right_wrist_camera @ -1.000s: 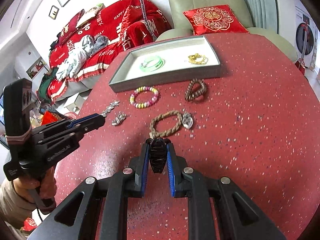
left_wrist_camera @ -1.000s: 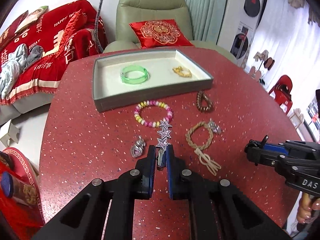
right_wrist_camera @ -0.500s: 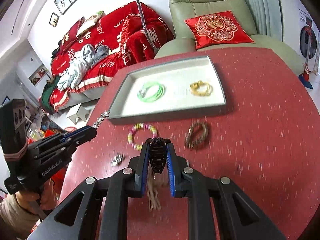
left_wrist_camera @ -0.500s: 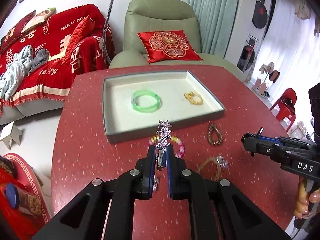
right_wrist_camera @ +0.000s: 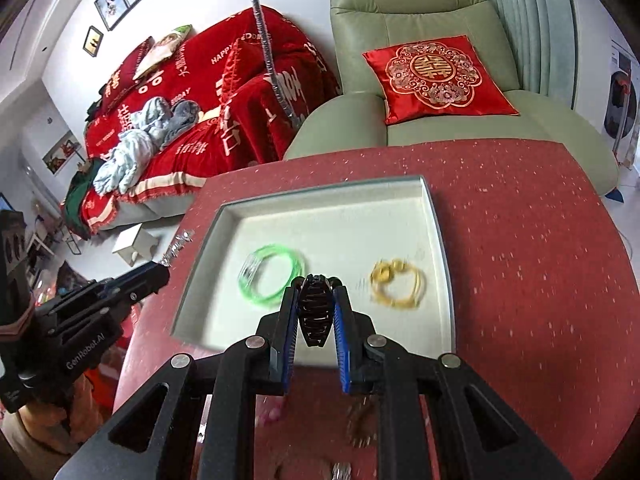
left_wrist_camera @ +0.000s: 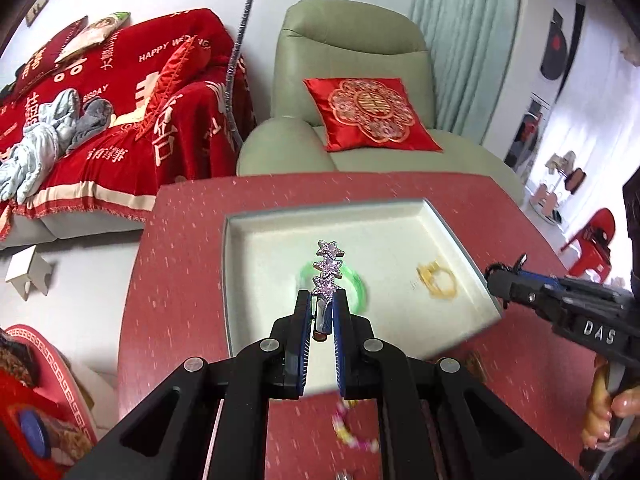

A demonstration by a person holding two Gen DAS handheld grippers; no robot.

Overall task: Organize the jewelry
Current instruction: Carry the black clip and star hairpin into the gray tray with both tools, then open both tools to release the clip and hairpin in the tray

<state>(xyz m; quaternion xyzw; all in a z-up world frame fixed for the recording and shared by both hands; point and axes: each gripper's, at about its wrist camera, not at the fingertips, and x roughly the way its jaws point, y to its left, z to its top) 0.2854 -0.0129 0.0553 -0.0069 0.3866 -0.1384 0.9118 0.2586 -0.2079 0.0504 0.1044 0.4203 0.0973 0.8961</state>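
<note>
Two claws hold hair clips over the tray.

The left claw pinches a star clip, and the stars stick up past its tips, above the tray. The right claw pinches a black clip, also above the tray. In the tray lie a green bangle and a gold bracelet, well apart. On the red table, near the tray's front edge, a pink bead bracelet shows, but it is blurry.
</note>
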